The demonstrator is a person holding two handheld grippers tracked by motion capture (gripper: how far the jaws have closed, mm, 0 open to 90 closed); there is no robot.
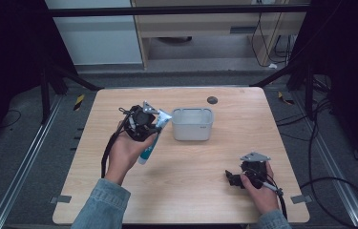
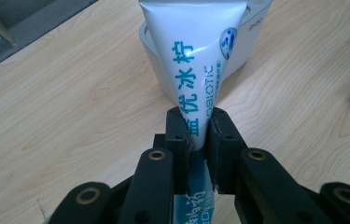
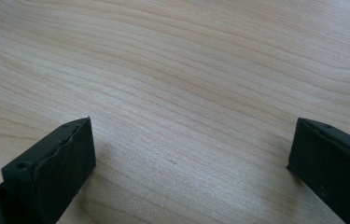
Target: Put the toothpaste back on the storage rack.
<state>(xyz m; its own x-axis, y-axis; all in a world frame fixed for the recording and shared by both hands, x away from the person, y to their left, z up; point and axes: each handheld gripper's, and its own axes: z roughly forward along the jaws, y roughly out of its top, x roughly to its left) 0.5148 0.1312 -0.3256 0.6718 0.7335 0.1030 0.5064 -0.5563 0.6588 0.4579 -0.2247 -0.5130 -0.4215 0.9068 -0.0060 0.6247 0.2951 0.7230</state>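
Now | left gripper [image 2: 198, 128] clamped mid-body on tube [image 2: 196, 60], soft, light, squashy | bin [image 1: 192, 124] at 3 o'clock | right gripper [image 3: 191, 154] wide, empty, on table [image 1: 191, 167]

**Room around my work table**

I see a light wooden table [image 1: 186, 191] on a grey floor [image 1: 19, 143]. Metal rails [image 1: 21, 164] run along both sides of it. Behind stands a pale wooden cabinet [image 1: 205, 24] beside a white panel [image 1: 95, 33]. Black curtains [image 1: 5, 47] close off left and right. Loose black cables [image 1: 329, 143] lie on the right, and yellow-black tape [image 1: 78, 101] marks the floor.
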